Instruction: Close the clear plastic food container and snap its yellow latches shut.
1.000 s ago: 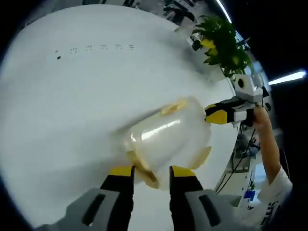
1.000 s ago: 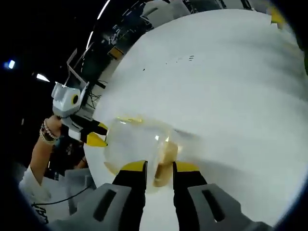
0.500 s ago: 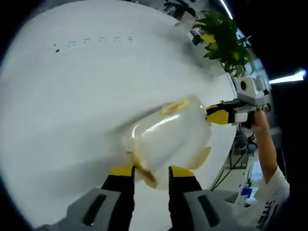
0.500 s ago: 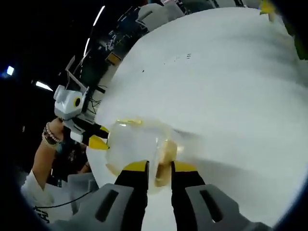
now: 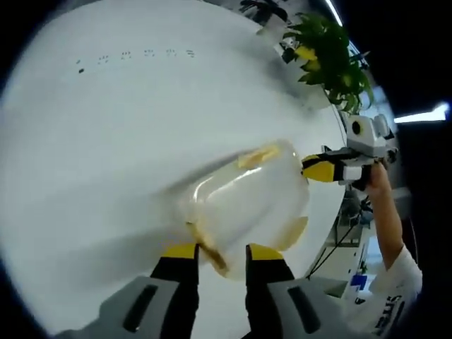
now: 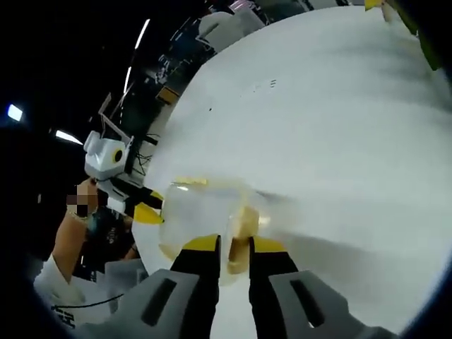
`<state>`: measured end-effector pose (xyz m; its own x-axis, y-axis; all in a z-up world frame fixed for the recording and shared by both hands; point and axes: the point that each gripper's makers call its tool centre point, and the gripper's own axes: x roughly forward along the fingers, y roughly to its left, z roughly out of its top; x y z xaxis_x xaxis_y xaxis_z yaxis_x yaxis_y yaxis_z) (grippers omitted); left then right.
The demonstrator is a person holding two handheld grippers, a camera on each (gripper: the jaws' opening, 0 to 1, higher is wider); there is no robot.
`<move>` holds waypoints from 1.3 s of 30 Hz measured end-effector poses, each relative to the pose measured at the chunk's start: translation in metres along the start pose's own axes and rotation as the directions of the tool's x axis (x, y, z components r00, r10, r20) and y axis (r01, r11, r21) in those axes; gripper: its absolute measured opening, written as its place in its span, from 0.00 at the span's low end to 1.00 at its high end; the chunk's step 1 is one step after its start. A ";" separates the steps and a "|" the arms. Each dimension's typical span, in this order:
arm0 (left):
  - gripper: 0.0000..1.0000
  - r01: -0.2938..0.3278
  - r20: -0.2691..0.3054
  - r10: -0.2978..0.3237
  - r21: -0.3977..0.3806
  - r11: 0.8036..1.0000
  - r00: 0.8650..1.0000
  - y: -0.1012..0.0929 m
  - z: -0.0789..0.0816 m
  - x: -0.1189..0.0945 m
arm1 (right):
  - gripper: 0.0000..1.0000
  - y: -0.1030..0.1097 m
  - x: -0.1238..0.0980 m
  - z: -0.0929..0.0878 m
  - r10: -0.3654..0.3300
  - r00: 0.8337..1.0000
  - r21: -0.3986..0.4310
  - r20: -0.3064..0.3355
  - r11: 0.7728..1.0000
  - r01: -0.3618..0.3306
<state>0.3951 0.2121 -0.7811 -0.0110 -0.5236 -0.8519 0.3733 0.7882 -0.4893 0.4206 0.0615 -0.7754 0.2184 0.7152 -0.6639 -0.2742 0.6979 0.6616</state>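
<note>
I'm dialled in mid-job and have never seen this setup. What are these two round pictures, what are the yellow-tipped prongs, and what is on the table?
No robot here: a person holds a two-jaw tool in each hand, and each tool carries a fisheye camera looking along its own jaws. The left gripper view shows the left tool at the bottom, the right gripper view the right tool. Between them, on the white table, sits a clear plastic container with yellow latches. Each tool's jaws stand at one end of it, at a latch; whether they pinch it is unclear. The other tool appears at the far end in each view, with the person's hand. A green plant stands at the table's edge.
</note>
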 end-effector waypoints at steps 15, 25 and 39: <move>0.22 0.010 0.006 -0.010 -0.039 0.999 1.000 -0.008 -0.007 0.006 | 0.08 -0.002 0.009 -0.003 0.079 0.997 0.123 0.027 0.989 -0.081; 0.22 0.010 -0.001 -0.010 -0.008 1.000 1.000 -0.016 -0.023 0.007 | 0.10 0.000 0.006 -0.009 0.046 0.999 0.100 -0.009 0.994 -0.045; 0.27 -0.020 0.053 0.013 0.144 0.989 0.999 -0.038 -0.045 0.013 | 0.13 0.013 0.004 -0.024 -0.021 1.000 -0.038 -0.019 0.999 0.020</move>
<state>0.3385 0.1898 -0.7823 0.0431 -0.5298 -0.8470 0.5028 0.7441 -0.4399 0.3951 0.0722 -0.7778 0.2064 0.6994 -0.6842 -0.3053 0.7104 0.6341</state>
